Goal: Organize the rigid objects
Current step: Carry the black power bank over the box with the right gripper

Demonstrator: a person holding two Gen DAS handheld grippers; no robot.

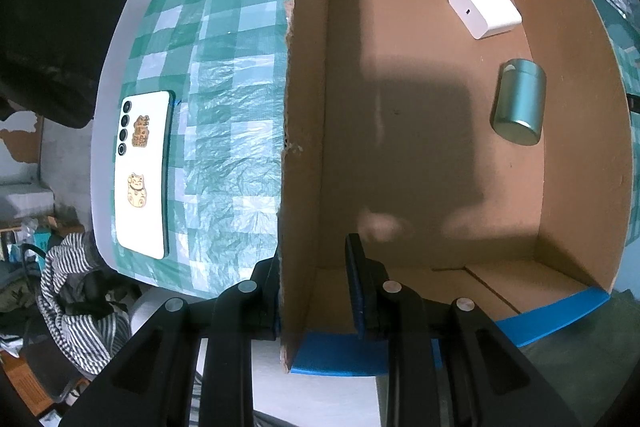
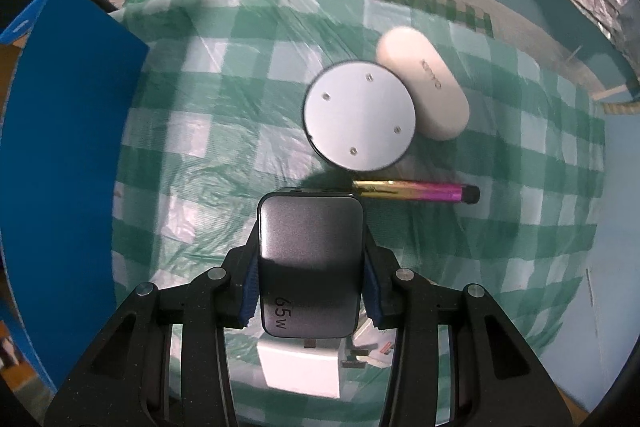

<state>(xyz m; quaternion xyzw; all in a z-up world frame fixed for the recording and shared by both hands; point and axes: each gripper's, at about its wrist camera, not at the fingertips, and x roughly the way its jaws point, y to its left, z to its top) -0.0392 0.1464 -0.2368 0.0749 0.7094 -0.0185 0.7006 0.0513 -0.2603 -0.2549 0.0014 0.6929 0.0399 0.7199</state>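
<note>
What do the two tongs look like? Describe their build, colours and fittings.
Both the left tongs and the right tongs are matte black, with angular linkage arms that have cut-out slots and round silver pivot pins. Each finger carries a blue ribbed pad. No cables, markings, sleeves or hands show.

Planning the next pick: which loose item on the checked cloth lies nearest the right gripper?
The pink-and-gold pen, just beyond the held grey charger; round grey disc and white oval case lie farther.
</note>
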